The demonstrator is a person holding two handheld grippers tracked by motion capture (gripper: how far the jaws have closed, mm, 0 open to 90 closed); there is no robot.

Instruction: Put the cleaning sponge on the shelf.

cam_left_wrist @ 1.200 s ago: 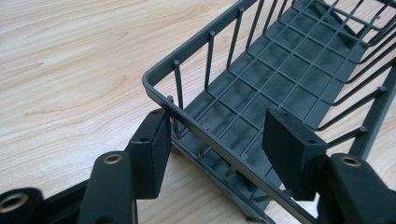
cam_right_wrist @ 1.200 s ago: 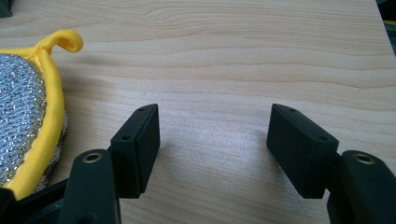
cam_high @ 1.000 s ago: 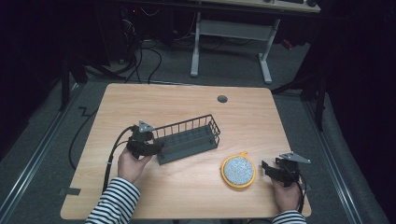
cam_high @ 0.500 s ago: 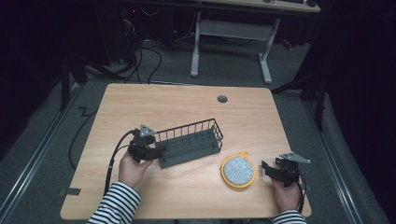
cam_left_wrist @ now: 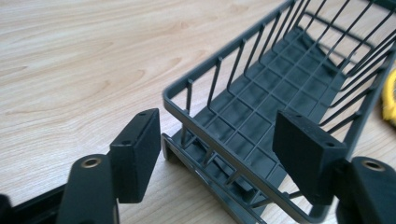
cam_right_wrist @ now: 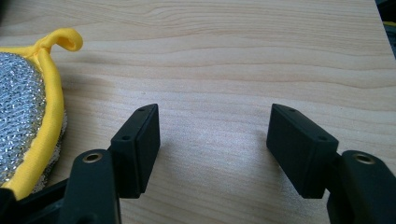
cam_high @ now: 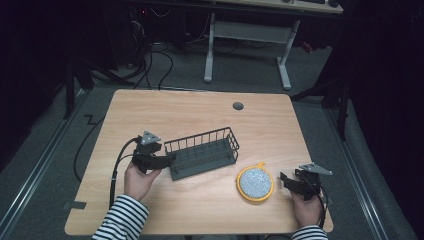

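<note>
We judge the wire basket (cam_left_wrist: pixel 261 140) light and rigid, best gripped at its end rim, which the left gripper (cam_left_wrist: pixel 219 154) straddles wide open, holding nothing; the right gripper (cam_right_wrist: pixel 215 149) is likewise wide open and empty.

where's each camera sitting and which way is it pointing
High view: above the person's side, looking forward and down on the table; both hands and grippers show.
Left gripper view: rides the left gripper, looks along its open jaws at the basket.
Right gripper view: rides the right gripper, faces bare table beside the scrubber.
Shared: basket, scrubber.
</note>
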